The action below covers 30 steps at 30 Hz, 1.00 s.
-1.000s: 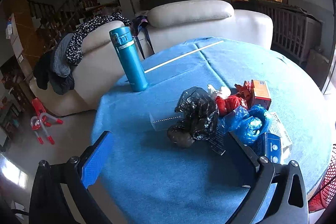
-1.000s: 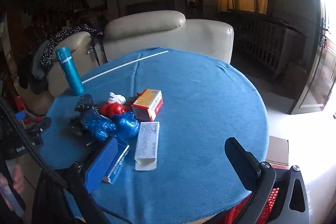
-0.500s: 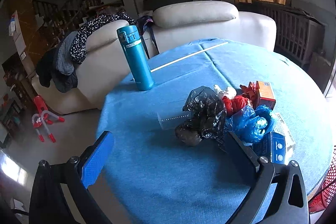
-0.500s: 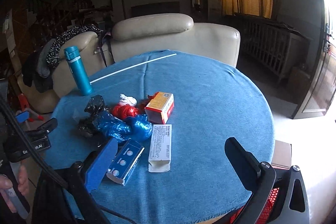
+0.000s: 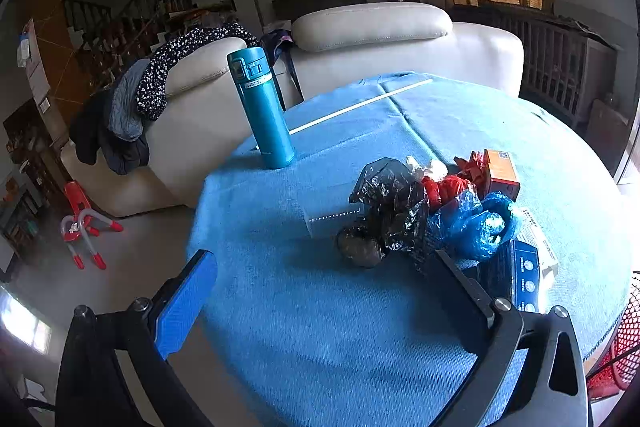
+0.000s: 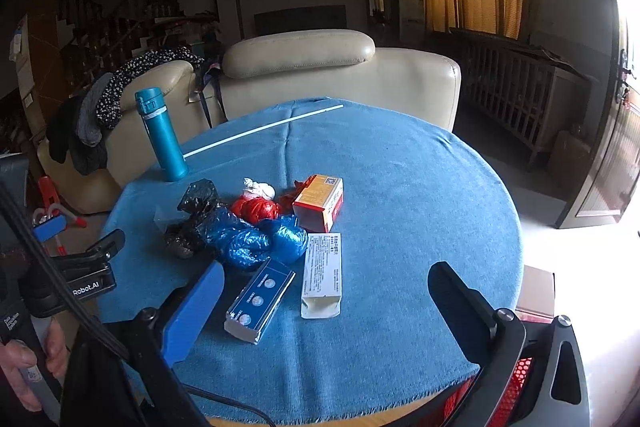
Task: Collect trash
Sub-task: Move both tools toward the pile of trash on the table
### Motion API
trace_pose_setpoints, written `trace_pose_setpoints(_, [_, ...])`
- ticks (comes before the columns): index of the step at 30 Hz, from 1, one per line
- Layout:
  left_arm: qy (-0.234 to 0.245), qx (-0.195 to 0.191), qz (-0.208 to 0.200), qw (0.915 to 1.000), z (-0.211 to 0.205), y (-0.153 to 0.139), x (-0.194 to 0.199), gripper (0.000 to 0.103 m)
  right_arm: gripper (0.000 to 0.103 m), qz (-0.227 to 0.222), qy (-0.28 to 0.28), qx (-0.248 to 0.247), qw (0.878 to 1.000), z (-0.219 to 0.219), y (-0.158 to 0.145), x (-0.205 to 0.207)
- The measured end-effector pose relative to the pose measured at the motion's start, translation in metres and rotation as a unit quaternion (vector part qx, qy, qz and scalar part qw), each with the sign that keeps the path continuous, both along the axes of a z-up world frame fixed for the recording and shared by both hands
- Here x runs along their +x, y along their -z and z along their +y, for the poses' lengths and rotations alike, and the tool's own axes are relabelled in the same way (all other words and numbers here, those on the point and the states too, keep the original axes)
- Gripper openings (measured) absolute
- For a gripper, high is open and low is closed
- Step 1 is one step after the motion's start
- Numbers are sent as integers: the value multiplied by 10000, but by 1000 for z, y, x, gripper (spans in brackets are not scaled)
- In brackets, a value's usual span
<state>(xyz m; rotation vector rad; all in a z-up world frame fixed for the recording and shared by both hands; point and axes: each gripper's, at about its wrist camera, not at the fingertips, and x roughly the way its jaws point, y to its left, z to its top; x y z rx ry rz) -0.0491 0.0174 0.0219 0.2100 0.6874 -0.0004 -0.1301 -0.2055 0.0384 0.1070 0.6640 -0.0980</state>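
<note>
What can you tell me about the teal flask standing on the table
The teal flask is a tall, slim cylinder with a metallic-looking teal body, a pale band below the cap and a flip-top lid with a latch. It is closed and stands upright near the far left edge of the blue tablecloth, in front of the cream sofa. Nothing touches it but the cloth; the trash pile lies apart from it.

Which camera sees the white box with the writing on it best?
The right wrist view: the white box lies flat and in full view on the blue tablecloth. In the left wrist view only a sliver shows behind the blue bags.
</note>
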Motion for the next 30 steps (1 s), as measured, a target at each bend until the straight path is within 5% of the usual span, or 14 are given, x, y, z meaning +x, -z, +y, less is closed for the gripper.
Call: trace_pose_setpoints(30, [128,3,-101,9999,0,-10,-18,103,103,-85,152,5,9998,-2,-10,-21])
